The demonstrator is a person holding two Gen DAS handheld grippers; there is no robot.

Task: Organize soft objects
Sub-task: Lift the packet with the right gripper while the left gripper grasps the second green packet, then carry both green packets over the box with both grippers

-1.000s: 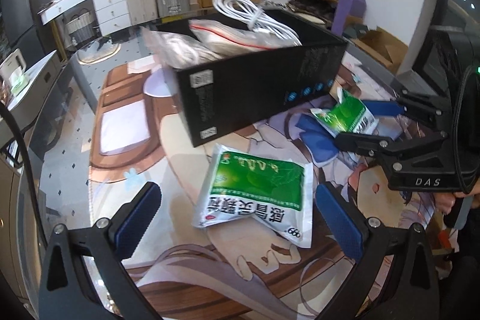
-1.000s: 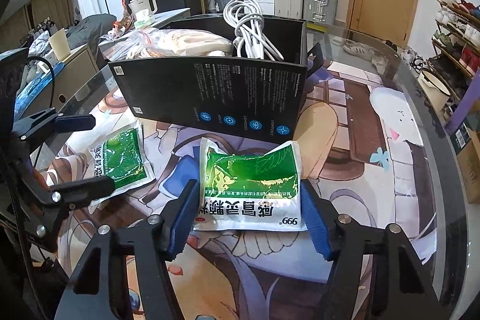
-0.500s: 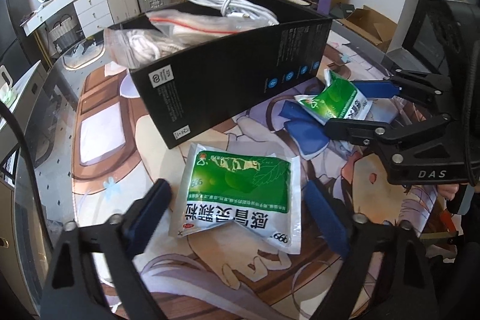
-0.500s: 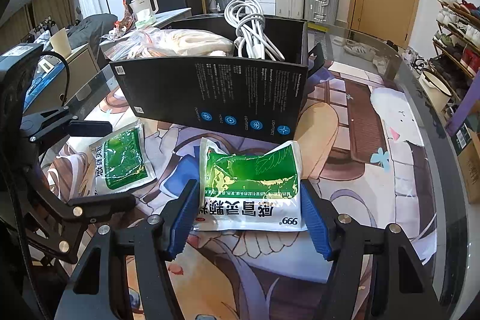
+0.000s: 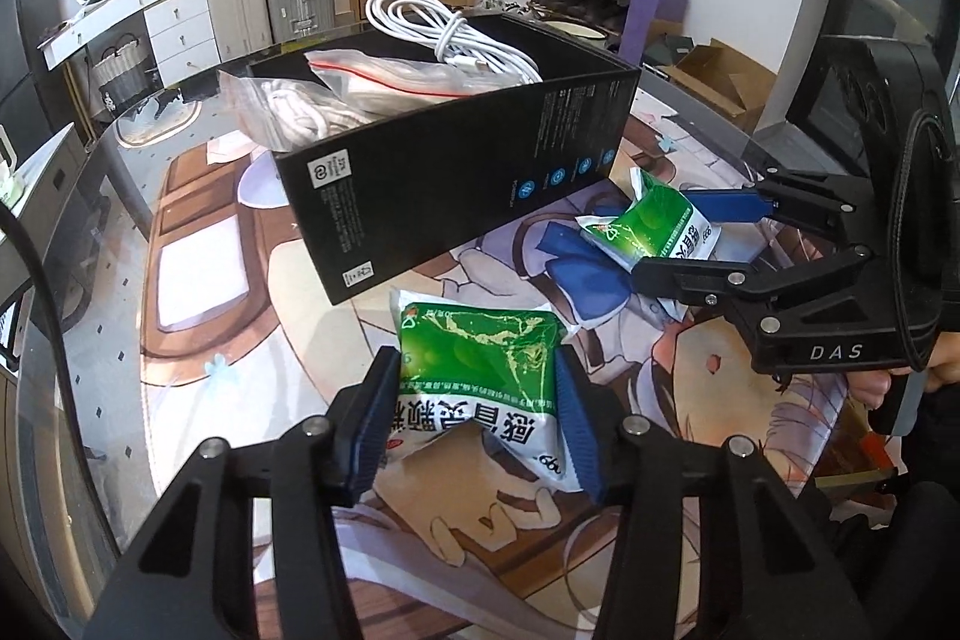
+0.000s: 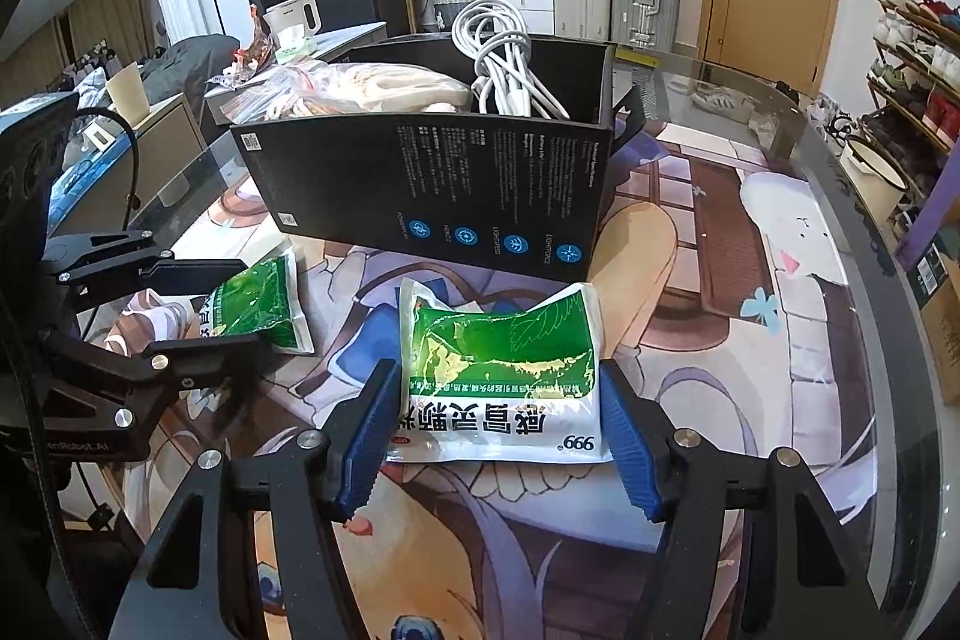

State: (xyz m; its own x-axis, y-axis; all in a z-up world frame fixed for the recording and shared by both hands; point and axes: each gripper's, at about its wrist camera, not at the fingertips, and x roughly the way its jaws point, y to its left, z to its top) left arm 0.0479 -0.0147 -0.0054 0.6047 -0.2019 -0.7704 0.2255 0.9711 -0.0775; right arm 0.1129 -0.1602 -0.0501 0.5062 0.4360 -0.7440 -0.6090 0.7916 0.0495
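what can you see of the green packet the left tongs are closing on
The green packet is a soft, glossy plastic pouch, green above and white below, printed with dark characters and "999". It lies on the illustrated table mat, just in front of the black box. The left tongs are closing on it: their blue pads touch both side edges, and the packet buckles, its lower edge puckered upward. Its seal looks intact.
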